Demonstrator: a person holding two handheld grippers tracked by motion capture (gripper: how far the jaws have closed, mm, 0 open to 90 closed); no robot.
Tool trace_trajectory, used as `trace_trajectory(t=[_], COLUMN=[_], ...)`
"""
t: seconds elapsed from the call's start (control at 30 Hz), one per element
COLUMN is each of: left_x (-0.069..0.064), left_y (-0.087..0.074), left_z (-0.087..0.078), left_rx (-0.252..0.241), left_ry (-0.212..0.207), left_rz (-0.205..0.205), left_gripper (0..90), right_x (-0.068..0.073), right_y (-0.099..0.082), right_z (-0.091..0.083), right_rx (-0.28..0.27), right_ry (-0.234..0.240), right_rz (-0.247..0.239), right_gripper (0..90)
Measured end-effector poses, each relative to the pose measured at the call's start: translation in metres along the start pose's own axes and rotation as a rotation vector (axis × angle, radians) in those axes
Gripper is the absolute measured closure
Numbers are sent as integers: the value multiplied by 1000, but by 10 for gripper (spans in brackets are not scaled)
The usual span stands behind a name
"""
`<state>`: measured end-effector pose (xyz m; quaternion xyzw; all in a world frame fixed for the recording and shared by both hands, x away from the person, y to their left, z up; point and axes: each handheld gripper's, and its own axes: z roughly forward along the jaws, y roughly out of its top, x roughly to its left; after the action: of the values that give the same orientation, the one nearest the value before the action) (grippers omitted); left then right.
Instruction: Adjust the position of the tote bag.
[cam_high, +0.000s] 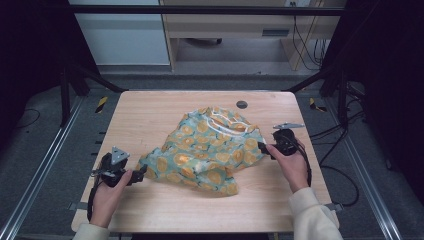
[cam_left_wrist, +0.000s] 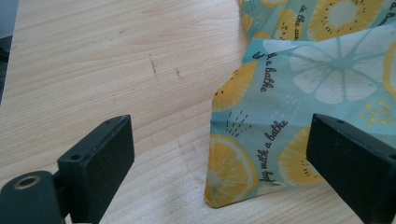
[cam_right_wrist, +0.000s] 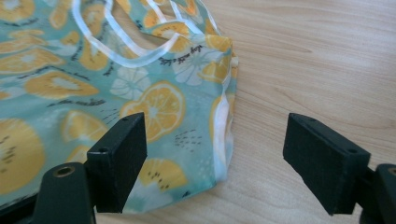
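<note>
Mid-table lies the crumpled fruit-print garment (cam_high: 207, 150). Your left gripper (cam_left_wrist: 219, 163) and right gripper (cam_right_wrist: 215, 158) both stand spread, each straddling a garment edge, nothing pinched. Approach step, likely; next, close squarely on each hem.

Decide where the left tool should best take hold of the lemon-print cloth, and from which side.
Probably the cloth's near corner. It lies flat on the table as a free edge, between the open jaws of the left tool. Come in low from the bare wood on the cloth's left, so one jaw slides under and one over.
</note>
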<state>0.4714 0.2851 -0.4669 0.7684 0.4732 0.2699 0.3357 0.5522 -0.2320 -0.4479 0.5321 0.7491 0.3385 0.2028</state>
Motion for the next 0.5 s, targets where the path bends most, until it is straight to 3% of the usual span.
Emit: trace_trajectory(t=[0.23,0.5], left_x=[-2,-2], left_y=[1,0], left_z=[0,1], left_rx=[10,9], left_ry=[8,7], left_rz=[14,12], left_gripper=[75,76], right_x=[0,-4], right_y=[6,-4], right_z=[12,16], right_rx=[49,83], right_ry=[-13,28], right_rz=[5,42], right_gripper=[208,194])
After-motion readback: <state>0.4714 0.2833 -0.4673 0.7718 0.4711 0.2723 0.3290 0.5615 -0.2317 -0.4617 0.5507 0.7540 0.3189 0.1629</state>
